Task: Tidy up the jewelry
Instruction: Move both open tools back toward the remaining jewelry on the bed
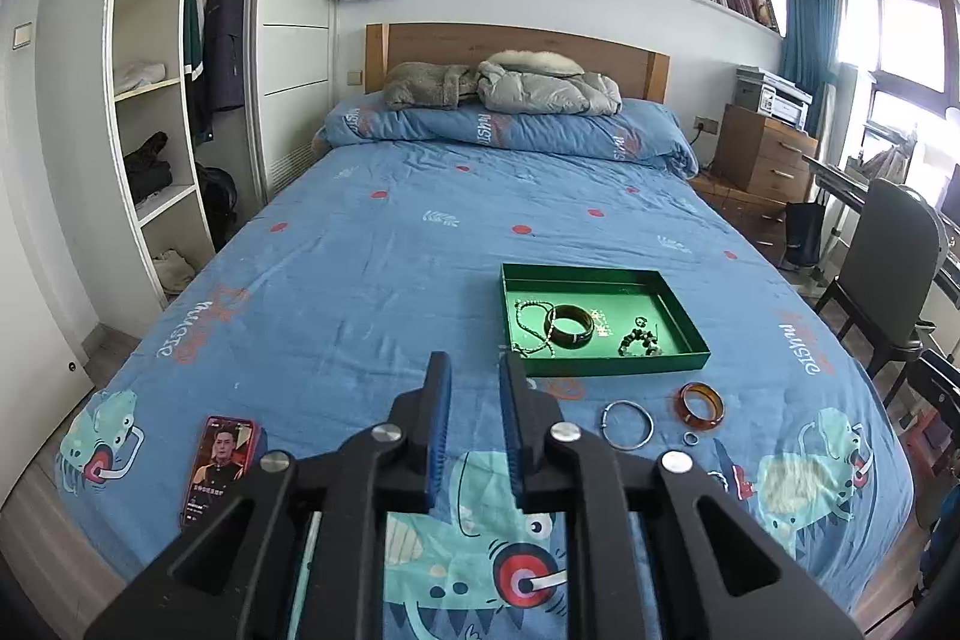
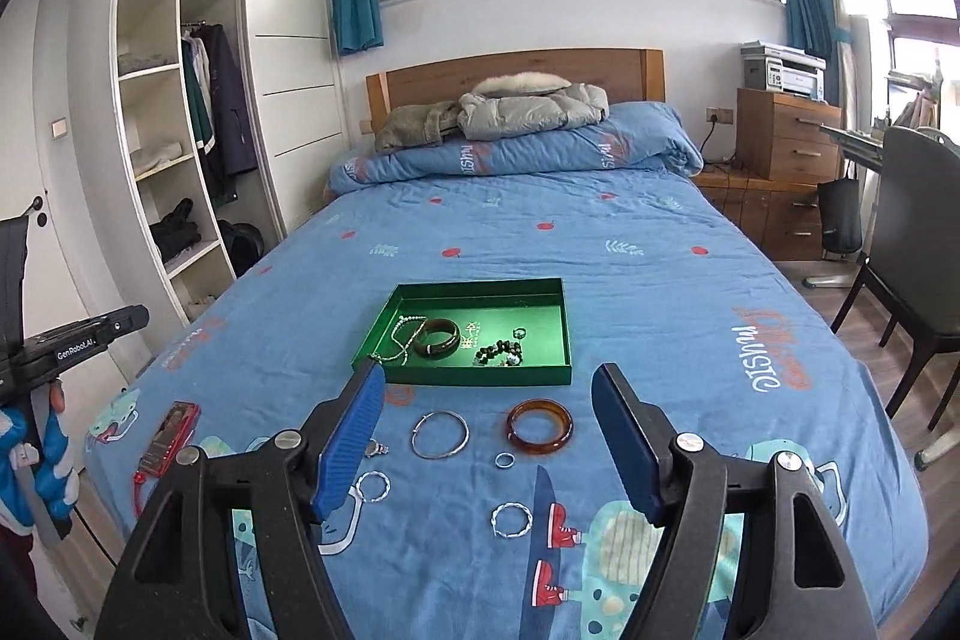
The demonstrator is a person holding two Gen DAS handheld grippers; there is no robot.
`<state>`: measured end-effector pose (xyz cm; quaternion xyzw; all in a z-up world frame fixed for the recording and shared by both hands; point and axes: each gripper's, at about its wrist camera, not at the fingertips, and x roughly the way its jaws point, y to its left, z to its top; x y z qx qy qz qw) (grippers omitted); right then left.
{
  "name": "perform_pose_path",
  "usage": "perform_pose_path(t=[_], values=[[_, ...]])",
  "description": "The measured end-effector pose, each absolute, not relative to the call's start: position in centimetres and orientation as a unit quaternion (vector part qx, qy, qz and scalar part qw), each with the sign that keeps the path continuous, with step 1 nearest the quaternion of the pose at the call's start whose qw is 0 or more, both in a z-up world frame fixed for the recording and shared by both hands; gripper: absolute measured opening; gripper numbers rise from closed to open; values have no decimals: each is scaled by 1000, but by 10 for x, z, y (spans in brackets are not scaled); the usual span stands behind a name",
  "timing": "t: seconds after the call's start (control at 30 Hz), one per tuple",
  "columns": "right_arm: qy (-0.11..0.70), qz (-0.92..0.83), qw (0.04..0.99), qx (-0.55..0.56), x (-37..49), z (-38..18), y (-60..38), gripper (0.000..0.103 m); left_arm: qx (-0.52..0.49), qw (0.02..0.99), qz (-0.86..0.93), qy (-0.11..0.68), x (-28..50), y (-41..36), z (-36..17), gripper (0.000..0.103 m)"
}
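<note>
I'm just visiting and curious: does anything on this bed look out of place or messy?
Mostly the loose jewelry. An amber bangle, a silver bangle and several small silver rings lie scattered on the bedspread instead of in the green tray. A pearl necklace also drapes over the tray's near left corner, half spilling out.

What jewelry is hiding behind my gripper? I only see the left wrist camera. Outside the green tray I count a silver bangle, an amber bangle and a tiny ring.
Observer: A twisted silver hoop lies on the bedspread, nearer you than the silver bangle.
Operator: Only one?
Observer: No, a second twisted hoop lies to the right of it.
Operator: Is the other gripper holding anything?
Observer: No, the right gripper is wide open and holds nothing.
</note>
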<state>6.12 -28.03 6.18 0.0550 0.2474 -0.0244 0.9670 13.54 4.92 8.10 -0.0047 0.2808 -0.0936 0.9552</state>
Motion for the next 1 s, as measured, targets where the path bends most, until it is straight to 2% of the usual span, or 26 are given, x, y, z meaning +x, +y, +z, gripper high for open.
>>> perform_pose_path(t=[0.1, 0.13, 1.0], values=[[241, -25, 969, 56, 48, 62, -283, 71, -2, 957, -83, 278, 123, 55, 80, 32], [239, -25, 969, 55, 44, 62, -284, 71, -2, 957, -80, 278, 120, 56, 80, 32], [258, -65, 963, 48, 20, 12, -292, 71, 21, 962, -45, 269, 71, 25, 28, 42]])
